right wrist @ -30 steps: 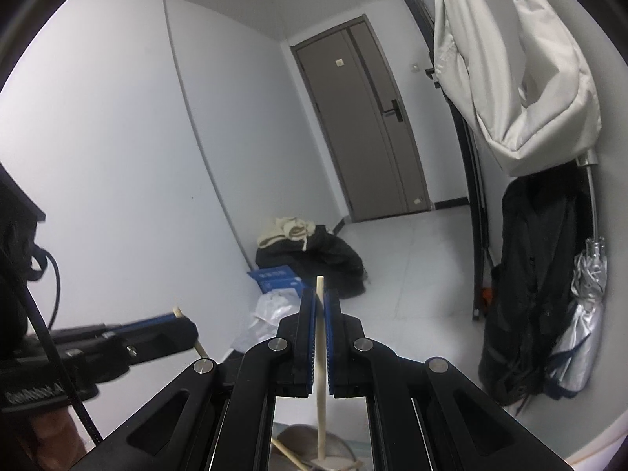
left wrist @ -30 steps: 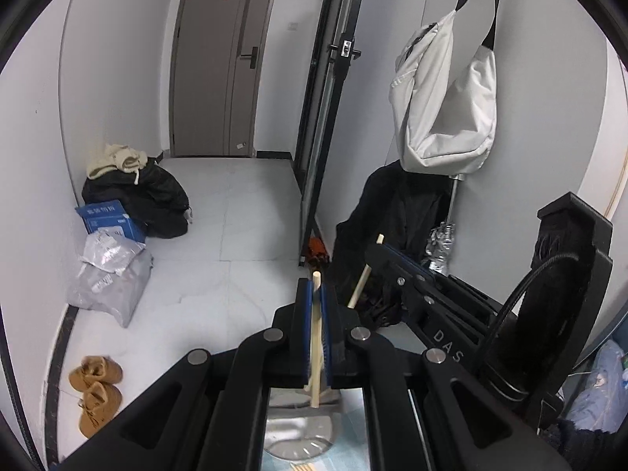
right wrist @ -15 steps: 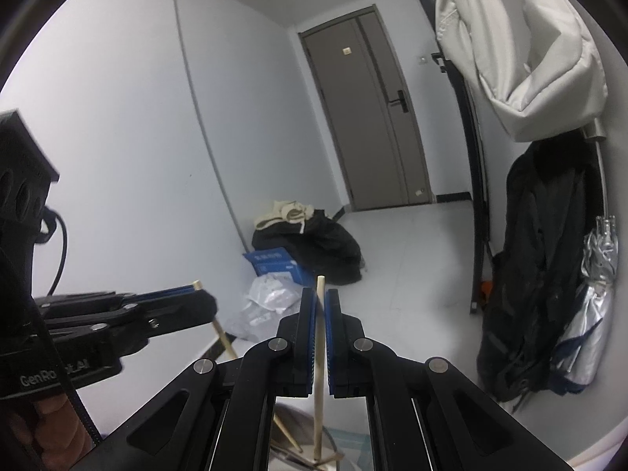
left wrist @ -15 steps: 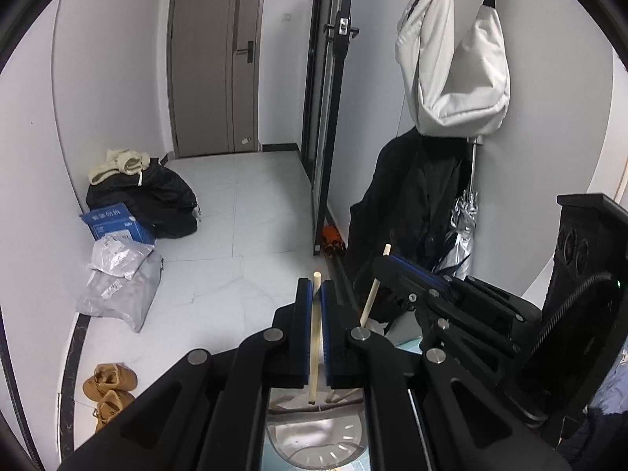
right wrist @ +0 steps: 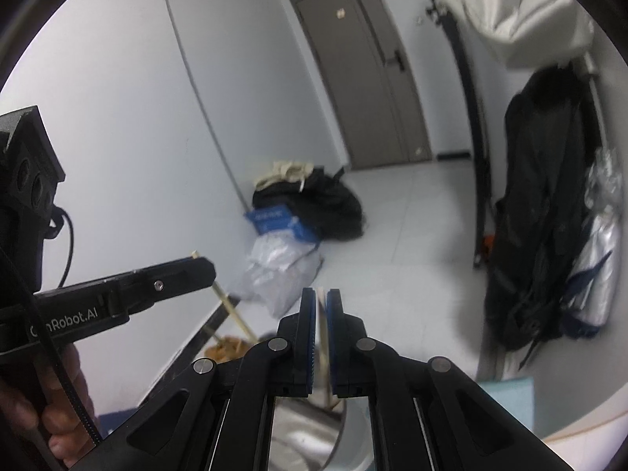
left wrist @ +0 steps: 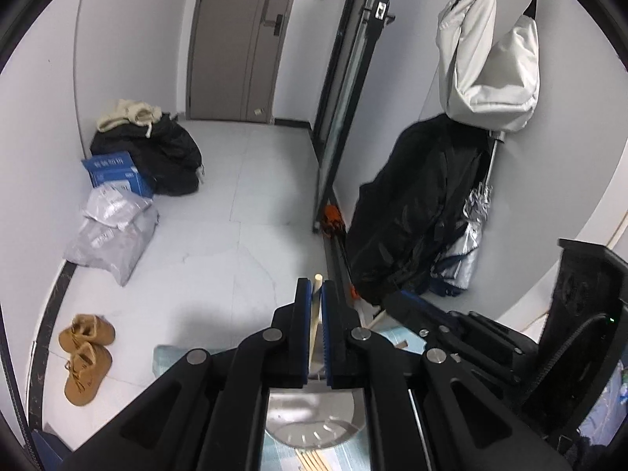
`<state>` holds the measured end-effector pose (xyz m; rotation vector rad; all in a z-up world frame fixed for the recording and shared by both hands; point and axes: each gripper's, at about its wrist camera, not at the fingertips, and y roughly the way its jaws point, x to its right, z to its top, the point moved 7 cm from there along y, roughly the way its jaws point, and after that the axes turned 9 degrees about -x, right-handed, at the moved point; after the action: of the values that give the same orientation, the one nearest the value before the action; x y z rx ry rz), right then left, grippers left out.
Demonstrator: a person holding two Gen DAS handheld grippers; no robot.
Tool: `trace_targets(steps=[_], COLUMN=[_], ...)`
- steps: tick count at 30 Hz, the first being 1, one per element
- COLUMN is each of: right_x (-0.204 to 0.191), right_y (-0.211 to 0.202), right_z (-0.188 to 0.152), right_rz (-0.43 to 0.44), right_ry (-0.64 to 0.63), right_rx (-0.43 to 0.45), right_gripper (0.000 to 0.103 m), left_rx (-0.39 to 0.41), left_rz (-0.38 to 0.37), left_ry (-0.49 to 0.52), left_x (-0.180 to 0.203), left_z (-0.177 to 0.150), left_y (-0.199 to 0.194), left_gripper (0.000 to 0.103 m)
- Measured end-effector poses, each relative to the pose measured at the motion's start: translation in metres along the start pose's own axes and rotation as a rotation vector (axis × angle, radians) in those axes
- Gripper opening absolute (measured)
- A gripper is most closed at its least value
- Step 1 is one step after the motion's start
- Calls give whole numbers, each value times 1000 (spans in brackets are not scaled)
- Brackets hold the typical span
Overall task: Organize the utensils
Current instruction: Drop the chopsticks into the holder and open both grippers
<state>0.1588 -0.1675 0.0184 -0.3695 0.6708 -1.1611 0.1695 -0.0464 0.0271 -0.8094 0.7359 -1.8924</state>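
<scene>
Left claw [left wrist: 317,294]: blue pads clamped on a pale wooden chopstick [left wrist: 316,314], held near upright, its top end showing just above the pads. Below the claw sits a round metal container [left wrist: 314,416], and the chopstick's lower end drops toward it; contact cannot be determined. More chopsticks [left wrist: 312,461] lie flat on the light blue mat [left wrist: 167,357] covering the surface, at the near edge.

Right claw [right wrist: 321,314]: pads closed on a second chopstick [right wrist: 324,353], also near upright, above the same metal container [right wrist: 302,439]. The view is blurred. The left claw appears at the left of this view with its chopstick angled downward.

On the floor beyond: brown boots [left wrist: 84,353], grey parcels [left wrist: 114,231].
</scene>
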Motion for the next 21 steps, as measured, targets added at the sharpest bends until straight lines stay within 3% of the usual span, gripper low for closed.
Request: trace_targets(steps=[4, 8, 16, 21], right_x=[2, -2, -9, -13], right_y=[1, -23, -75, -103], right_z=[-13, -20, -38, -55], right_rz=[96, 72, 28, 9], right_ry=[74, 64, 50, 43], right_rx=[-79, -33, 28, 52], right_gripper=[8, 19, 27, 32], left_rx=[-12, 1, 25, 46], left_rz=[-4, 36, 81, 95], left_ry=[-26, -8, -6, -28], left_x=[-1, 7, 18, 19], left_z=[-6, -14, -36, -54], left_y=[-11, -29, -62, -77], left_gripper=[2, 6, 11, 22])
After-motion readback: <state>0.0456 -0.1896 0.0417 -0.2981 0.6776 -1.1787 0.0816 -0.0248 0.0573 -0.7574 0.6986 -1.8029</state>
